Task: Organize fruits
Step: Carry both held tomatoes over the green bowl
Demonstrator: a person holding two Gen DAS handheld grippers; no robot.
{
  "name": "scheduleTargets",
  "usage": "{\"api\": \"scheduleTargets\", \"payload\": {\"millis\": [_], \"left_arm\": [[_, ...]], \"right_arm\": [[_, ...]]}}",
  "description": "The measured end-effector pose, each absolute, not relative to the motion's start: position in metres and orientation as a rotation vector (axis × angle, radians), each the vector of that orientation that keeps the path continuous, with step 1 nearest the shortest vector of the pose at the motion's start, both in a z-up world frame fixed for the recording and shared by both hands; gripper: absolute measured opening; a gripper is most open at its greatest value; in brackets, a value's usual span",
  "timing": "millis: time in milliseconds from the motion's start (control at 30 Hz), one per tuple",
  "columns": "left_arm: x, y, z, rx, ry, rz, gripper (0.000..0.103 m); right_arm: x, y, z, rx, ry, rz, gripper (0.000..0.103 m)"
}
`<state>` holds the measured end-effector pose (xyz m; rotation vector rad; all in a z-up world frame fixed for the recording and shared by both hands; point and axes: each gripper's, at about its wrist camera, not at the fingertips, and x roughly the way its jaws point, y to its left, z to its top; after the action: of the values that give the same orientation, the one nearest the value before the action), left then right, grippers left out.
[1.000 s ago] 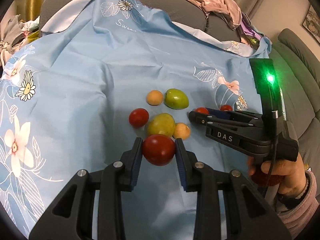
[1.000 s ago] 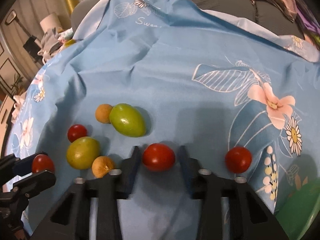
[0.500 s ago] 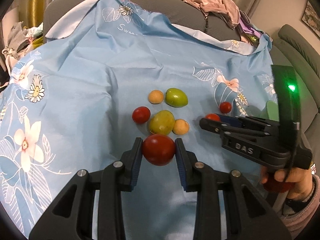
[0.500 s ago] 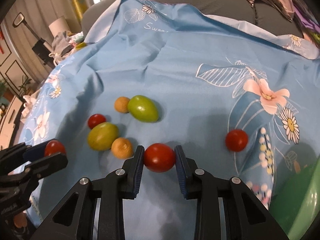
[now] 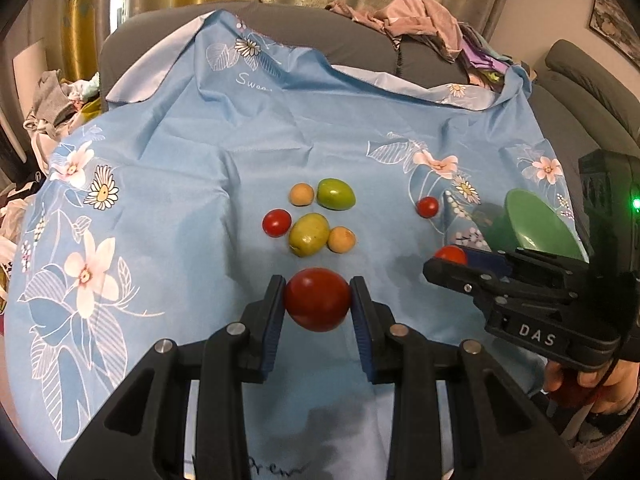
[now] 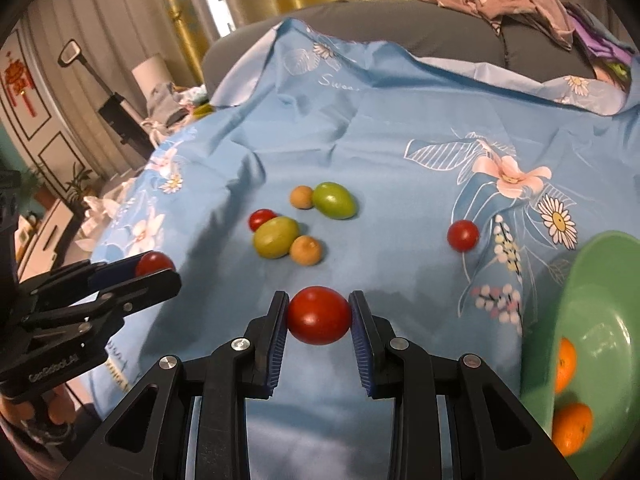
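My left gripper [image 5: 317, 303] is shut on a red tomato [image 5: 317, 305] and holds it above the blue floral cloth [image 5: 180, 200]. My right gripper [image 6: 319, 315] is shut on another red tomato [image 6: 319, 315]; it shows at the right of the left wrist view [image 5: 451, 255]. On the cloth lie two green fruits [image 5: 336, 194] [image 5: 309, 234], two small orange-tan fruits [image 5: 301, 194] [image 5: 341, 239] and two small red tomatoes [image 5: 276, 222] [image 5: 427, 207]. A green bowl [image 6: 600, 280] at the right holds two oranges [image 6: 572, 432].
The cloth covers a grey sofa [image 5: 360, 48] with a pile of clothes [image 5: 420, 16] at the back. More clothes [image 5: 60, 96] lie at the left. A second grey seat [image 5: 592, 80] stands to the right.
Both grippers have lifted and drawn back from the fruit cluster with their tomatoes. The right gripper has moved right, and the green bowl has come into view.
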<state>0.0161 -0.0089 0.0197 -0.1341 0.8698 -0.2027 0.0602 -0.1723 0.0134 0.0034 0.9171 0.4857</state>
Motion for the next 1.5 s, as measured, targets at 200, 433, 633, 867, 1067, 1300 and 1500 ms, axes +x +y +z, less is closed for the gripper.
{"api": "scheduleTargets", "payload": {"millis": [200, 433, 633, 867, 1067, 1300, 1500], "left_arm": [[-0.001, -0.016, 0.031, -0.113, 0.847, -0.195, 0.032], [-0.017, -0.025, 0.044, -0.076, 0.812, -0.19, 0.032], [-0.025, -0.033, 0.053, -0.041, 0.782, -0.19, 0.032], [-0.028, -0.047, 0.063, -0.004, 0.759, -0.203, 0.032], [-0.026, -0.062, 0.069, 0.03, 0.747, -0.226, 0.032], [-0.016, -0.092, 0.074, 0.069, 0.741, -0.283, 0.032], [-0.001, -0.132, 0.079, 0.117, 0.728, -0.361, 0.032]], "right_arm": [[0.037, -0.173, 0.022, 0.004, 0.891, 0.508, 0.033], [0.02, -0.177, 0.033, 0.025, 0.856, 0.522, 0.033], [0.01, -0.183, 0.043, 0.038, 0.825, 0.529, 0.033], [0.004, -0.196, 0.053, 0.056, 0.786, 0.523, 0.033], [0.004, -0.215, 0.056, 0.09, 0.762, 0.493, 0.033], [0.006, -0.245, 0.058, 0.134, 0.74, 0.448, 0.033], [0.008, -0.282, 0.057, 0.178, 0.728, 0.378, 0.033]]}}
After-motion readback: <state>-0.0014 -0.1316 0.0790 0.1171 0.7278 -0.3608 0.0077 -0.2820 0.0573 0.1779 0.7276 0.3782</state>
